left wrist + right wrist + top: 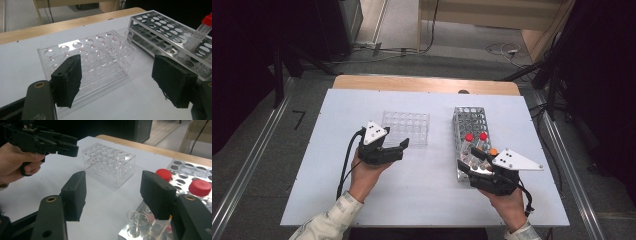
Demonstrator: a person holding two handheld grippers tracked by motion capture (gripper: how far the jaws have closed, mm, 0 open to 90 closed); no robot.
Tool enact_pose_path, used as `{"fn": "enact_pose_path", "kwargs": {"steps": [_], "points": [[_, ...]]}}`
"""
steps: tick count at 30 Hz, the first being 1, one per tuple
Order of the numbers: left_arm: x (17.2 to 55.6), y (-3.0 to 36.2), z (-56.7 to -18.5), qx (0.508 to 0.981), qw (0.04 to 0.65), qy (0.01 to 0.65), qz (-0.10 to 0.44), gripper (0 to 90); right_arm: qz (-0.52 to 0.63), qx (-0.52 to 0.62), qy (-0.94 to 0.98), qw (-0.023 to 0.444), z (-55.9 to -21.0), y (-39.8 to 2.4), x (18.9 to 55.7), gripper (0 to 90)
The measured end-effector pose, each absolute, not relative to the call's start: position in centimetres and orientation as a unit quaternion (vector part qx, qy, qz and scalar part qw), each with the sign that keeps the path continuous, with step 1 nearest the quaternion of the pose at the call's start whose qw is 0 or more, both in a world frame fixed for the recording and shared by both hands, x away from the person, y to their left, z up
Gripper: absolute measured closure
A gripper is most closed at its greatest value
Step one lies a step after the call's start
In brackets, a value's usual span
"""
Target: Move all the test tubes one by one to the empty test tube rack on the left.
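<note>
Right gripper (476, 161) is hovering open-jawed over the metal rack's (472, 122) near end, probably lining up on a capped tube (469, 137). Left gripper (398, 148) is waiting empty, jaws apart, just before the clear rack (406, 128), likely receiving tubes.

A lab: test-tube racks (472, 135) on a white table (362, 200), with cables (507, 50) across the floor.

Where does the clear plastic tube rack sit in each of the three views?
High view: clear plastic tube rack at table centre, just beyond the left gripper.
Left gripper view: centre, behind the left finger.
Right gripper view: upper centre, beyond both fingers.
Shared landmark: the metal rack with red-capped tubes beside it.
</note>
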State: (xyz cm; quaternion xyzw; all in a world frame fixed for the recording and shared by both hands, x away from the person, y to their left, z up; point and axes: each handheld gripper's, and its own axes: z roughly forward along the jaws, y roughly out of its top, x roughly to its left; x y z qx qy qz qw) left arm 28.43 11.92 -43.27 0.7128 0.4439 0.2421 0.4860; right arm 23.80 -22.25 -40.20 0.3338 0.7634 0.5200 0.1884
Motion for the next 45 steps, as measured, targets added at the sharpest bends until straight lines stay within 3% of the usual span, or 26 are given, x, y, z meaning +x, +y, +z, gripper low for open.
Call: {"fn": "enact_pose_path", "kwargs": {"steps": [9, 25, 35, 45], "points": [[28.3, 11.3, -43.5, 0.719, 0.483, 0.439, 0.239, 24.3, 0.509, 0.353, 0.760, 0.195, -42.0, -23.1, 24.0, 51.8], [28.3, 11.1, -43.7, 0.723, 0.481, 0.437, 0.235, 24.4, 0.477, 0.371, 0.769, 0.210, -44.3, -22.8, 25.1, 67.7], [28.3, 11.0, -43.8, 0.724, 0.481, 0.435, 0.234, 24.4, 0.473, 0.370, 0.772, 0.211, -44.6, -22.6, 25.2, 72.6], [28.2, 10.9, -43.8, 0.724, 0.482, 0.435, 0.233, 24.7, 0.488, 0.360, 0.762, 0.227, -42.7, -22.8, 24.6, 73.2]]}}
